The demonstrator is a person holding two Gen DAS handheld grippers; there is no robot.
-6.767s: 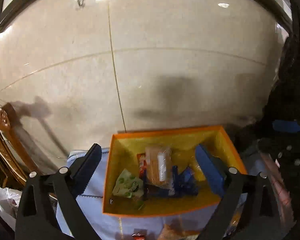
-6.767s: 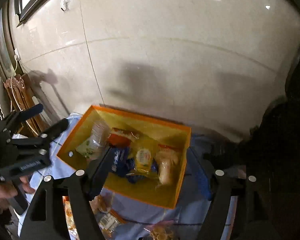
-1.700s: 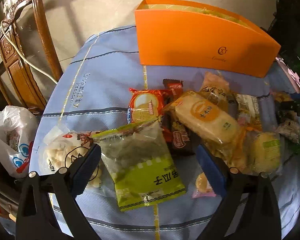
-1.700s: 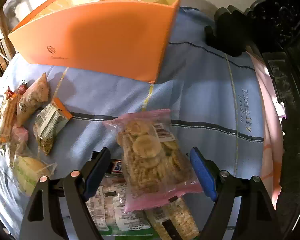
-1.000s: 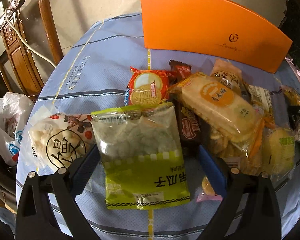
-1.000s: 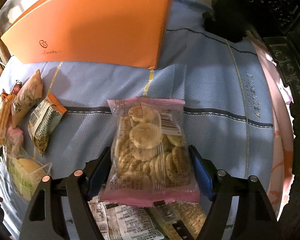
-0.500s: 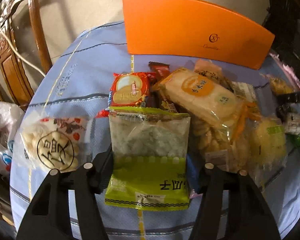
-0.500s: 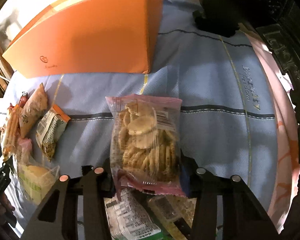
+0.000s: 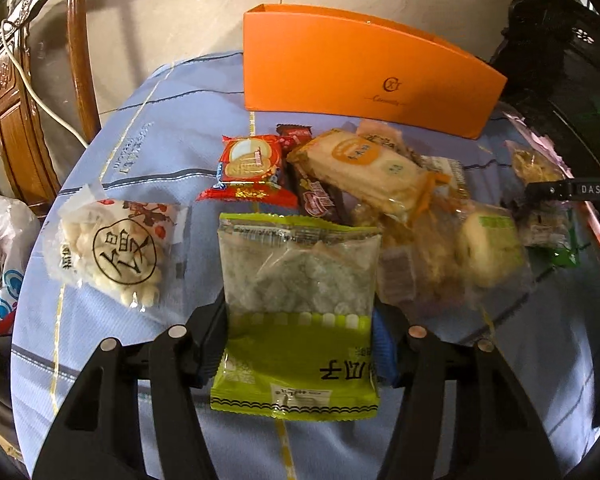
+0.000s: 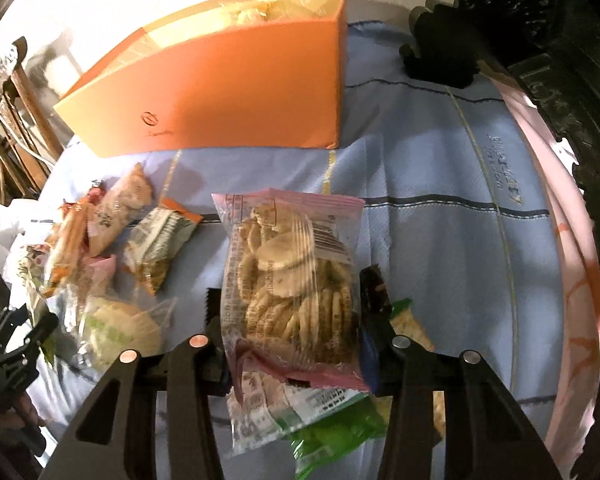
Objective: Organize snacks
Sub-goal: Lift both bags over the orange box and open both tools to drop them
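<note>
Holding tight — my left claw grips the green bag, my right claw the cookie bag; lift both slowly to the orange box ahead.

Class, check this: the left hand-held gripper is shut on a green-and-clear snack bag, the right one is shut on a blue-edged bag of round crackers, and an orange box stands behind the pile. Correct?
Not quite. The right hand-held gripper holds a pink-edged cracker bag, not blue-edged, as the right wrist view shows. The left hand-held gripper is indeed shut on the green-and-clear snack bag, and the orange box stands behind the pile.
</note>
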